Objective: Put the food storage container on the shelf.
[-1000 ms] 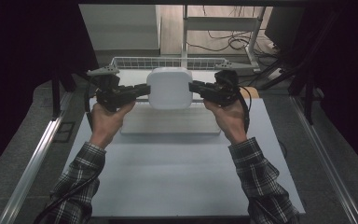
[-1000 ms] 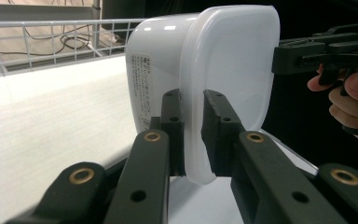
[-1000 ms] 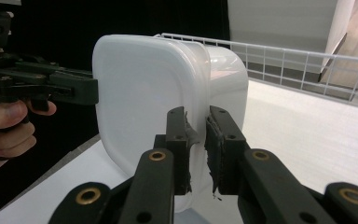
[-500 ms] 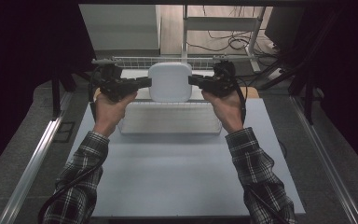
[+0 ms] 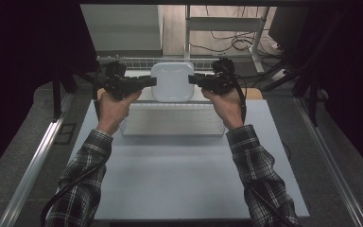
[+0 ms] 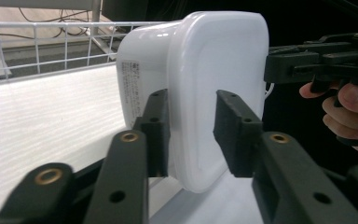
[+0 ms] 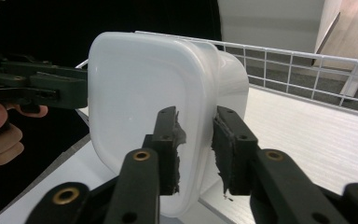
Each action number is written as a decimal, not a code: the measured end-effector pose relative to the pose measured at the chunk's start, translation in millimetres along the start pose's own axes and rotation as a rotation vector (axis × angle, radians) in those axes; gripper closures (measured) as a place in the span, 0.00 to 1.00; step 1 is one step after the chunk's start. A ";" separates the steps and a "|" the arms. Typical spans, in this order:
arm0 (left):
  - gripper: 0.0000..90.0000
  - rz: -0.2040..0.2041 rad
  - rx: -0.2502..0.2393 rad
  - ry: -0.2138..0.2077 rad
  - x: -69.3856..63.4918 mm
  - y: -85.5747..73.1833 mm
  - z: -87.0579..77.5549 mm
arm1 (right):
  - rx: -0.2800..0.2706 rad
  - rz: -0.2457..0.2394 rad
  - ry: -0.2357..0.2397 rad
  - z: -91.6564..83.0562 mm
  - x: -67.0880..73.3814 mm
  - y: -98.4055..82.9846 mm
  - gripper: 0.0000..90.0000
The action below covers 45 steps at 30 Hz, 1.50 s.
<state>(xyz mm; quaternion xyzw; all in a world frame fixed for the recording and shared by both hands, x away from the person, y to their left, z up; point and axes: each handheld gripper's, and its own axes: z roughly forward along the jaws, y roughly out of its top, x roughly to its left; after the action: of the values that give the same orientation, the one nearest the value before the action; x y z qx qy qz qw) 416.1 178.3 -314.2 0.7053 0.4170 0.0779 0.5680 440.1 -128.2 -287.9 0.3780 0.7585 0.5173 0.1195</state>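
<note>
Holding white box (image 5: 172,81) aloft between left gripper (image 5: 147,81) and right gripper (image 5: 194,79), each pinching box rim, above rack (image 5: 123,61) at table's (image 5: 170,170) far edge. Judged mid-carry; next needs level, matched lowering.

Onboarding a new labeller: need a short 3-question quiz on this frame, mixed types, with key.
1. True or false: the white container lies flat on the table.
2. Which grippers hold the container?
A. the left gripper alone
B. the right gripper alone
C. both, one on each side edge
3. Fill in: behind the container runs a white wire ____.

Key:
1. False. It is held up on edge, its broad face toward the high camera.
2. C. Each gripper view shows its own jaws straddling the container's rim, with the other gripper at the far edge.
3. Rack, its grid showing in both gripper views.
</note>
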 end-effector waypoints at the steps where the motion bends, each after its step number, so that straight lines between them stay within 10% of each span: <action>1: 0.67 0.006 -0.002 0.009 -0.2 1.5 1.6 | 0.002 -0.002 -0.006 1.9 0.1 0.6 0.75; 24: 0.68 0.096 0.076 0.139 -1.1 -1.7 25.1 | 0.010 -0.055 -0.112 27.3 -8.4 4.4 0.67; 34: 0.67 0.103 0.054 0.120 -2.4 -4.7 18.9 | -0.015 -0.090 -0.141 24.8 -5.9 3.7 0.66; 45: 0.35 0.132 0.042 0.088 -2.1 -19.3 14.9 | -0.021 -0.117 -0.064 15.4 -2.5 -10.7 0.25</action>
<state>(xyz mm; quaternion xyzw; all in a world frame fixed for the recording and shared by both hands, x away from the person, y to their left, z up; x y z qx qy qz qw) 413.8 166.1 -335.3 0.7388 0.3957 0.1375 0.5279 445.8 -121.2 -304.5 0.3480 0.7696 0.5049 0.1780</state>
